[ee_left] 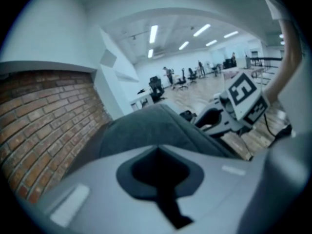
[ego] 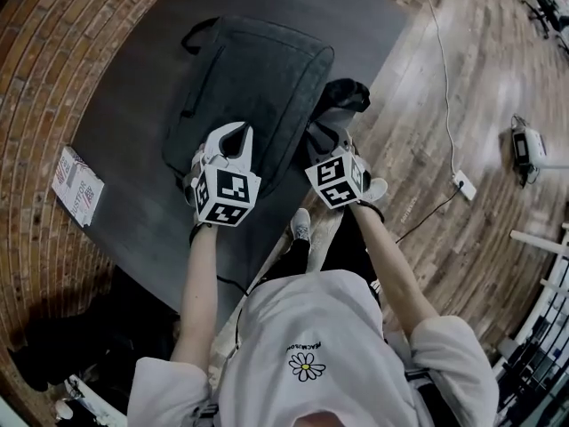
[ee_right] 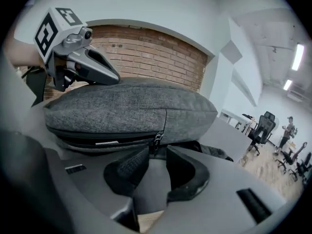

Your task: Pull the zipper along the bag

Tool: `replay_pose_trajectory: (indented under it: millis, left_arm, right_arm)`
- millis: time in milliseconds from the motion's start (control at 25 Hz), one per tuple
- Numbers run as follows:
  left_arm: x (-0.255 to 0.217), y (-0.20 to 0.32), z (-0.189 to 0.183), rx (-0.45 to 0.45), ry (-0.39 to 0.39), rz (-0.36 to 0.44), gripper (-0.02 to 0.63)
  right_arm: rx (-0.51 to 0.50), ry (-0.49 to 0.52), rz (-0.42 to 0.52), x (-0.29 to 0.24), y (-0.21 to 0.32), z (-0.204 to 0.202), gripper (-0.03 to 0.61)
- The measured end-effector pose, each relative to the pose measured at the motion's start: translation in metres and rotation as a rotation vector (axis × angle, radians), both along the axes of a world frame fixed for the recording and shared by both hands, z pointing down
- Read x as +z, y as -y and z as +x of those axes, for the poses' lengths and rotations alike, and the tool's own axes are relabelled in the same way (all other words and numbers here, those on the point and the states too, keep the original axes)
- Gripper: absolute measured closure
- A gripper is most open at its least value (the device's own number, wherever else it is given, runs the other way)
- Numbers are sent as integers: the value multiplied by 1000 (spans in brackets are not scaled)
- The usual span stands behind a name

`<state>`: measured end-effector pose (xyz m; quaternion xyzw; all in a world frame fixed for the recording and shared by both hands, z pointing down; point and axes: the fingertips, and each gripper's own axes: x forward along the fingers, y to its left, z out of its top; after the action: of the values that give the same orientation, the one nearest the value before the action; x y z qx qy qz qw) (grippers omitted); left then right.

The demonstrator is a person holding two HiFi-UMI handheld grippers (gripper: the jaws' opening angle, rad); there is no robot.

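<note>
OK, right claw (ee_right: 156, 154) stands wide apart, holding nothing; the zipper pull (ee_right: 157, 139) sits just ahead of the gap, not yet between the pads. Left claw (ee_left: 157, 149) is fully closed and empty, set on top of the bag (ee_right: 126, 101), which lies flat on the dark tabletop (ego: 133, 105). Step in hand looks like grabbing the pull: ease forward until the tab is between the pads, clamp, drag in line with the track, left claw pinning the fabric.
</note>
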<state>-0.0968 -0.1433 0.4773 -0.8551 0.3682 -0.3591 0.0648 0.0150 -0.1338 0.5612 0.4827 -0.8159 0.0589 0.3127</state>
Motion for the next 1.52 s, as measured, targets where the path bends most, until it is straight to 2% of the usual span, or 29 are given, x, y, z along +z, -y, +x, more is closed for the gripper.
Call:
replay_pose_trajectory:
  millis: [200,360,440,560,720,880,1000,1160,1280,1360,1520]
  left_arm:
    - [7,3,3,5,-32,-76,615]
    - [8,3,3,5,-33,-80,615]
    - [9,4,3,9,-37,-85,615]
    - [12,5,2,13,-49,-102,615]
    - [16,6,3,14,-65,-128,615]
    - [18,6,4,11,-62,-133,615]
    - [19,6,5,3,-54,-130,615]
    - [20,9,7,-16,-48,-114,615]
    - [16,7,5,2,-82,-121,615]
    - [2,4,-4,-10,-121,-90,614]
    - [-43,-3,-53,-128,-146,84,613]
  right_arm:
    - [-20,-92,18,5,13,-1,516]
    - [-50,-138,18,8,10,-3,563]
    - [-59,-108,-22,9,8,-2,584]
    - [-109,-75,-106,10,3,0,578]
    - [-211,-92,-183,11,-13,-8,578]
    - [-417,-147,-229,19,-73,-51,578]
    - [-546,-140,-250,23,-125,-101,574]
    - [-618,-103,-247,21,-149,-157,566]
    - [-622,-101,-252,22,-147,-157,572]
    - [-620,-121,-242,22,-147,-152,574]
    - [-606,-140,-212,18,-143,-142,574]
